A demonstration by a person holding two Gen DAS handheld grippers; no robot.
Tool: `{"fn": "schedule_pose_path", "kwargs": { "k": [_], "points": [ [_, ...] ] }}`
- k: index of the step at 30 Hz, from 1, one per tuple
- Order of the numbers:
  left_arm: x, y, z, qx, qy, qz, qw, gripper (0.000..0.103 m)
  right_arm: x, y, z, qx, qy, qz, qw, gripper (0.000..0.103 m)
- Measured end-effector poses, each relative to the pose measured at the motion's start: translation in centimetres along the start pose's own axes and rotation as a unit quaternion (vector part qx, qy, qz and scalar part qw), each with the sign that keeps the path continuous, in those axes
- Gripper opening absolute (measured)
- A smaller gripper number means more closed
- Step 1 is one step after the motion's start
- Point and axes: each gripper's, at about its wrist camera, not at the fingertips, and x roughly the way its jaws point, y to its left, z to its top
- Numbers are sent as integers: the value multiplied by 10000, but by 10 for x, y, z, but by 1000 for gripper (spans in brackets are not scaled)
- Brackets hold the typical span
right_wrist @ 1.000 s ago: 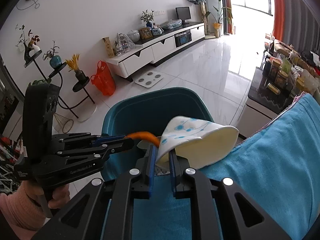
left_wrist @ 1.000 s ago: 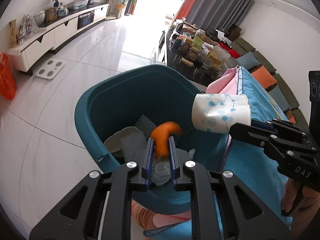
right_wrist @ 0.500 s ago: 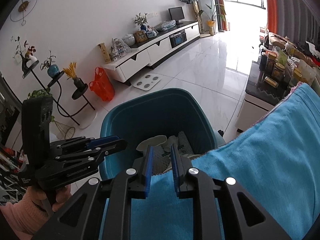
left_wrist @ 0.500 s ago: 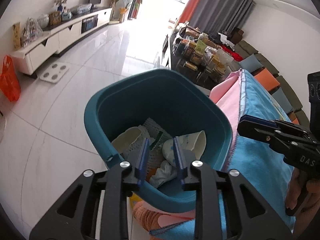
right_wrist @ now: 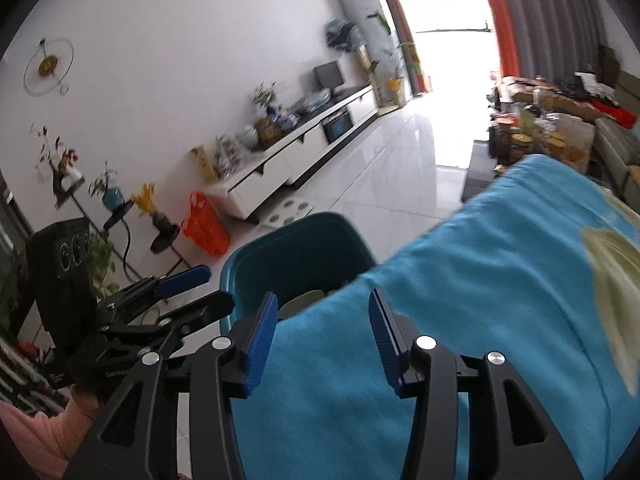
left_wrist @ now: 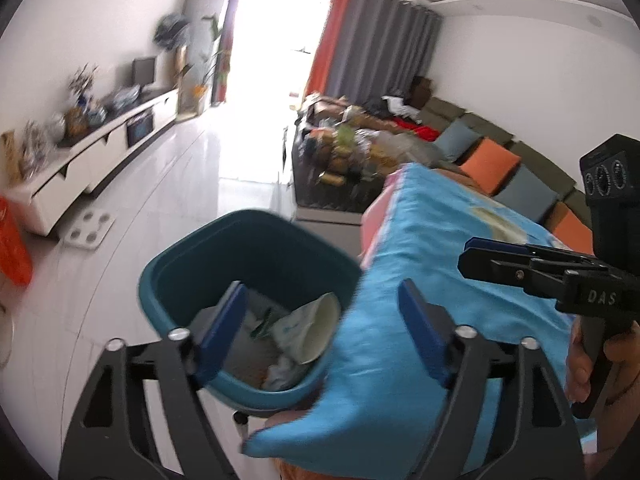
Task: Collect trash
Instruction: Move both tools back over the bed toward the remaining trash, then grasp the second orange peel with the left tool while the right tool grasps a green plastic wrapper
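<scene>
A teal bin stands on the floor against a table draped in a blue cloth. Inside it lie a dotted paper cup, crumpled paper and other scraps. My left gripper hovers above the bin's near rim, its jaws opening with nothing between them. My right gripper is over the cloth's edge beside the bin, its jaws also opening and empty. A pale flat scrap lies on the cloth to the right. Each gripper shows in the other's view: the right gripper and the left gripper.
A white TV cabinet runs along the left wall, with an orange bag and a bathroom scale on the floor before it. A cluttered dark coffee table and a sofa with cushions lie beyond the cloth.
The orange peel left my left gripper and the paper cup left my right; both now lie in the bin. Both grippers have opened wide and pulled back and up from the bin.
</scene>
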Motion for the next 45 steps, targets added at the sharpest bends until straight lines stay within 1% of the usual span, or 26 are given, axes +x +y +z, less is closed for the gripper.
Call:
{"fn": "schedule_pose_path", "kwargs": {
  "k": [2,3,4,8,11,15,17,20,25,29,33,39,41,45],
  "points": [
    [-3,-18,1,178,-74,-131,9997,85,-16,-9,-5,123,-139,-78,9998,46],
    [-3,-25,1,248,-93,-162,9995,88,-26,-15,-9,207,-203,-125,9995,46],
    [-4,-34,0,331,-125,-186,9992,89,-32,-19,-11,257,-257,-178,9992,46],
    [-3,-71,-1,656,-139,-313,9973,89,-63,-37,-23,474,-506,-412,9967,46],
    [1,-92,-2,799,-87,-363,9961,89,-80,-49,-31,607,-680,-596,9941,47],
    [6,-122,-2,951,-29,-488,9943,89,-97,-60,-42,750,-807,-715,9913,48],
    [7,-130,-3,1029,-17,-519,9933,89,-105,-65,-50,791,-852,-801,9900,50],
    [10,-147,-4,1105,35,-593,9921,89,-119,-74,-60,894,-921,-873,9879,50],
    [15,-163,-6,1242,89,-671,9899,89,-139,-88,-77,1059,-1017,-1110,9829,50],
    [19,-177,-8,1379,149,-784,9872,89,-161,-105,-94,1249,-1115,-1402,9759,50],
    [27,-198,-10,1573,247,-978,9824,87,-181,-119,-109,1434,-1198,-1711,9674,50],
    [50,-237,-11,1884,520,-1317,9718,82,-213,-145,-130,1743,-1360,-2149,9513,50],
    [56,-250,-10,1973,579,-1452,9678,82,-224,-154,-138,1858,-1396,-2290,9453,51],
    [72,-272,-8,2053,771,-1631,9619,79,-240,-174,-153,2103,-1418,-2484,9349,52]
  ]
}}
